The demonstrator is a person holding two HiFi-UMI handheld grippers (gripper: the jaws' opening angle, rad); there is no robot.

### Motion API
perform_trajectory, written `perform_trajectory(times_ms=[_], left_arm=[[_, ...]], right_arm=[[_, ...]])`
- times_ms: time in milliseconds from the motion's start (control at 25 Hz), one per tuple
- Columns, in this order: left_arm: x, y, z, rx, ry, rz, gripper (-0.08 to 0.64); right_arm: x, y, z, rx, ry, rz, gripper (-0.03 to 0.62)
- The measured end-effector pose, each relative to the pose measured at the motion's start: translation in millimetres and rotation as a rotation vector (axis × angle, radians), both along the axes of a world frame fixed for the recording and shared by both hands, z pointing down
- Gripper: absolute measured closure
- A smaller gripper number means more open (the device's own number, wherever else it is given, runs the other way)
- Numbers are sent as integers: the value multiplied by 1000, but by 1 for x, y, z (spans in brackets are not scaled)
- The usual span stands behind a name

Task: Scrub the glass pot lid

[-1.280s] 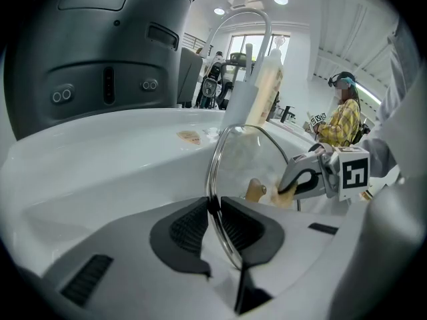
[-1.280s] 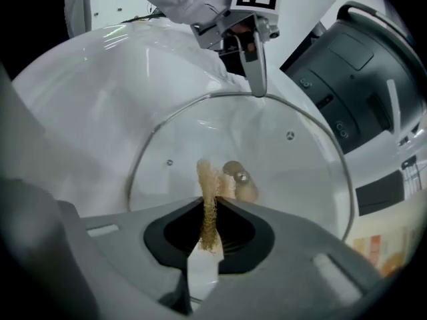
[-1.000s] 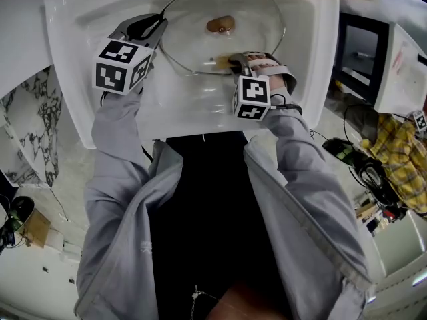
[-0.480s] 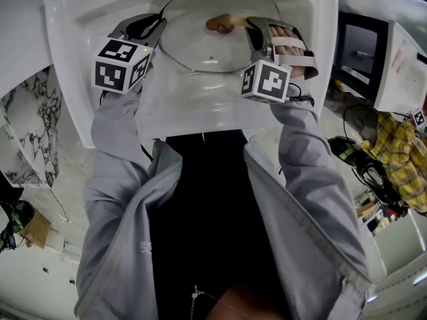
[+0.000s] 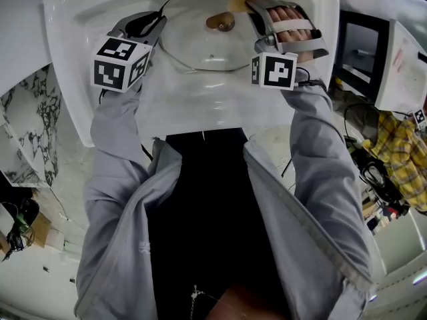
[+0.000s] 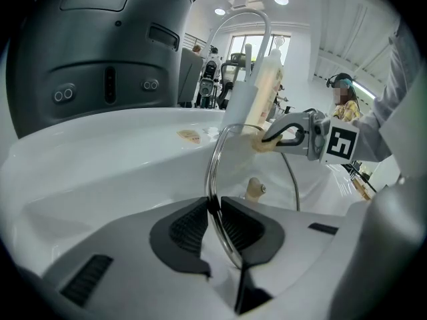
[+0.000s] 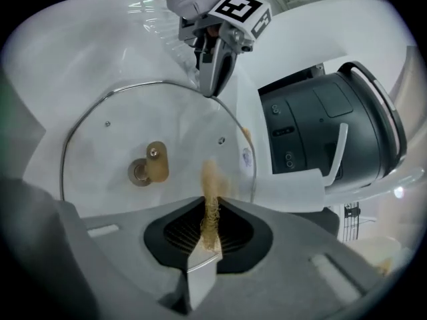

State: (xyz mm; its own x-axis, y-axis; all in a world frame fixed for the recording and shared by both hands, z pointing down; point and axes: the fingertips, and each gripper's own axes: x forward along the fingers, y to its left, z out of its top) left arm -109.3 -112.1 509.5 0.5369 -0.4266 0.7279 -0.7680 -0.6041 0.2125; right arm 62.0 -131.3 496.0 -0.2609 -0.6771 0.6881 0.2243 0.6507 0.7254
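Note:
The glass pot lid (image 5: 212,49) stands tilted in the white sink, its tan knob (image 5: 221,23) facing me. My left gripper (image 5: 155,27) is shut on the lid's metal rim at the left; in the left gripper view the rim (image 6: 215,179) runs between the dark pads. My right gripper (image 5: 251,5) is at the lid's far right edge, shut on a tan scrub pad (image 5: 239,1). In the right gripper view the pad (image 7: 211,202) sticks out of the jaws above the lid (image 7: 107,152), its tip close to the glass, though I cannot tell if it touches.
The white sink basin (image 5: 73,19) surrounds the lid, with a chrome faucet (image 6: 245,20) behind it. A black appliance (image 7: 320,125) stands right beside the sink. Marble counter (image 5: 27,122) lies to the left. The lower sink wall (image 5: 200,105) is bare.
My right gripper has risen from the lid's near edge and swept across to its far right edge, rolling as it went, still holding the pad. The left gripper and lid have stayed put.

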Motion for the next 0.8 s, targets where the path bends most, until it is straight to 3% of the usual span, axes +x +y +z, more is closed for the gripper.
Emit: perform_trajectory(times_ms=[400,560,800], left_arm=[[0,3,-1,-3,12,-4,502],[0,5,-5,0,28,-7,502],[-2,7,-9,10,40,-24,502]], right_arm=[[38,50,46,-222,-40,168,561],[38,89,71,-397,-55,212,560],[9,141,97,-741,-65,253,561]])
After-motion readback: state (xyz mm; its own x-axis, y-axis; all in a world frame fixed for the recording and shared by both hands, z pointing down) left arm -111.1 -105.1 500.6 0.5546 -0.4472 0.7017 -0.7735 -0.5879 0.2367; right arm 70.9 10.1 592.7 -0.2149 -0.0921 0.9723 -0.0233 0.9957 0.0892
